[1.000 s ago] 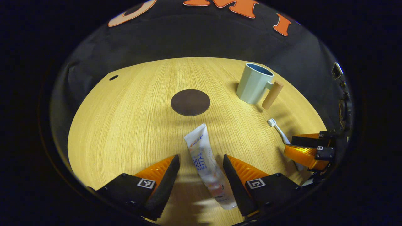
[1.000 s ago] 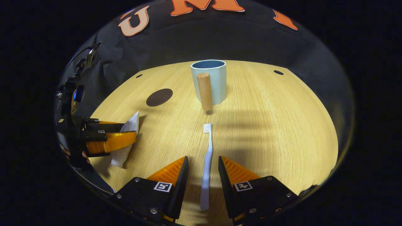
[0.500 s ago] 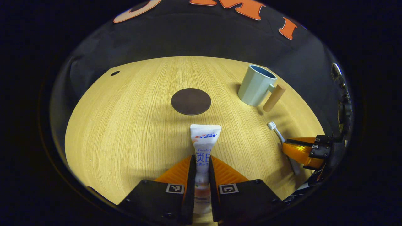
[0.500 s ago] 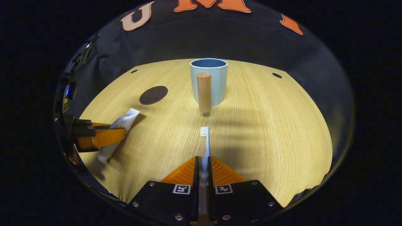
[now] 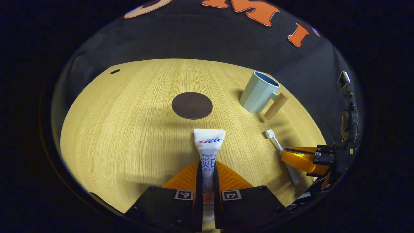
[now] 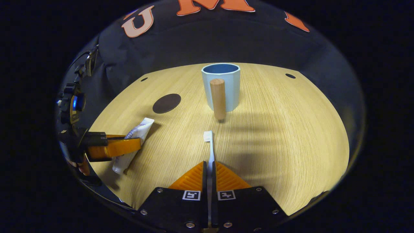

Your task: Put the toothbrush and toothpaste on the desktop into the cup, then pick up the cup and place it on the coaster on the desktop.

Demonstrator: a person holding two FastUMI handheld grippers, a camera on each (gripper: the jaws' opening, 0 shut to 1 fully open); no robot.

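- The left gripper [image 5: 207,171] is clenched on the white plastic toothpaste tube [image 5: 208,147]: both fingers press its lower body, and the flat crimped end sticks out ahead of the fingertips, likely so that end can lead into the cup.
- The right gripper [image 6: 209,168] is clenched on the thin white toothbrush [image 6: 210,145], pinching the handle; the bristled head pokes forward past the fingertips, pointing at the cup.
- The pale blue faceted cup with a round wooden peg handle [image 6: 223,87] stands upright straight ahead of the right fingers, well apart from them, its mouth open and nothing in it as far as I can tell. From the left fingers it lies ahead and off to the right.
- The dark round coaster [image 5: 192,105] lies bare on the light wooden desktop [image 5: 129,129], directly ahead of the left fingertips, just beyond the tube's end.
- My guess is both items are gripped low so they can be tipped into the cup.
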